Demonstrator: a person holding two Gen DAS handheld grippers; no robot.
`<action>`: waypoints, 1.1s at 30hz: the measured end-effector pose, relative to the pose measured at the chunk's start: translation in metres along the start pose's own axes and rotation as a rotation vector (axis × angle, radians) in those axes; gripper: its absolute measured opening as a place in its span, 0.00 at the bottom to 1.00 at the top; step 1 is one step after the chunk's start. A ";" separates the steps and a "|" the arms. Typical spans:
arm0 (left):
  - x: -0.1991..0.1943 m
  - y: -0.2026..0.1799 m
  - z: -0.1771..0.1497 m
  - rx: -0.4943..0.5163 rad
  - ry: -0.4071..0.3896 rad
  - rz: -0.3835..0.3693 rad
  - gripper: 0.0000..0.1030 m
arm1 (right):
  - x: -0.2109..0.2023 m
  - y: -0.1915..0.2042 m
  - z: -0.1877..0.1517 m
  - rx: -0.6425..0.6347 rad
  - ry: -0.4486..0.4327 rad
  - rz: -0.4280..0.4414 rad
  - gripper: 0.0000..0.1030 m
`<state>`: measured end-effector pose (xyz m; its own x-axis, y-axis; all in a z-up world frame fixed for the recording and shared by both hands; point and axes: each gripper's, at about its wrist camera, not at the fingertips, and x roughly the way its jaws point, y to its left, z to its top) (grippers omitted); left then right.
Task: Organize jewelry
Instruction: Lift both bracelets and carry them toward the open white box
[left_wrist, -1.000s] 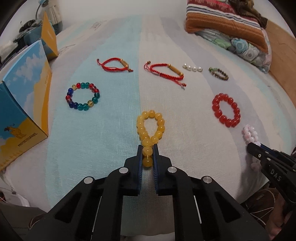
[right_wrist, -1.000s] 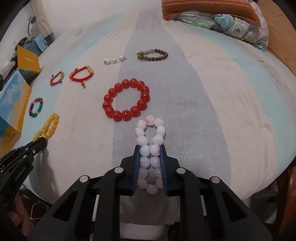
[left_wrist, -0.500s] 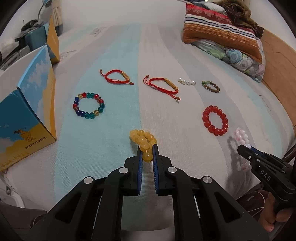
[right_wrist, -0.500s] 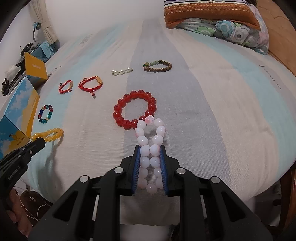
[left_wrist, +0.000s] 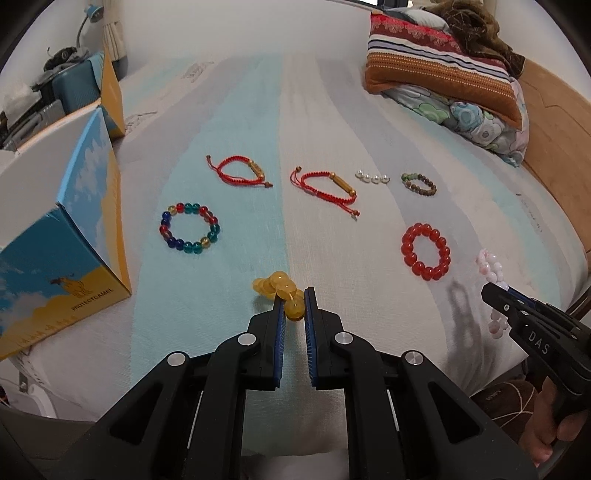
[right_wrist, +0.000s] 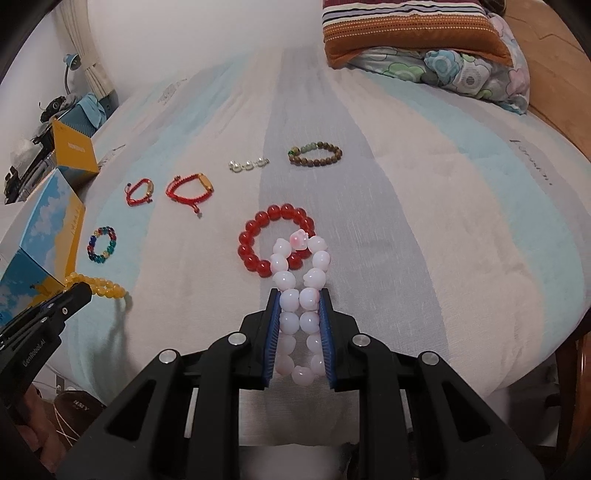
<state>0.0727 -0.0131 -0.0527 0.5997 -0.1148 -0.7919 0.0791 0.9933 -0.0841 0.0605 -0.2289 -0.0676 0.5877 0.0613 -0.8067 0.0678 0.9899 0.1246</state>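
On a striped bedspread (left_wrist: 229, 110), the left gripper (left_wrist: 294, 310) clenches a yellow bead bracelet (left_wrist: 279, 286) and the right gripper (right_wrist: 298, 325) a pink bead bracelet (right_wrist: 300, 295), both just above the cloth. Lift each smoothly and steadily, so the dangling loops clear the red bead bracelet (right_wrist: 275, 240) beside them.

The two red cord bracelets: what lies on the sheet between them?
Nothing. Between the left red cord bracelet and the right red cord bracelet the sheet is bare, as the left wrist view shows.

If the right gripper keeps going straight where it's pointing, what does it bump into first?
Probably the red round-bead bracelet lying on the striped bedsheet. The right gripper, holding the pink-white bead bracelet, points at it, though depth is unclear.
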 end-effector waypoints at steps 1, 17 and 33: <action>-0.002 0.001 0.001 0.001 -0.002 0.002 0.09 | -0.002 0.002 0.002 0.000 -0.003 0.001 0.19; -0.035 0.019 0.028 0.008 -0.044 0.031 0.09 | -0.030 0.046 0.039 -0.050 -0.043 0.022 0.19; -0.080 0.064 0.073 -0.045 -0.116 0.037 0.09 | -0.047 0.139 0.081 -0.164 -0.076 0.078 0.19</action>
<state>0.0879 0.0589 0.0491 0.6900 -0.0765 -0.7197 0.0213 0.9961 -0.0855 0.1074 -0.1047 0.0342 0.6457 0.1351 -0.7515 -0.1093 0.9904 0.0841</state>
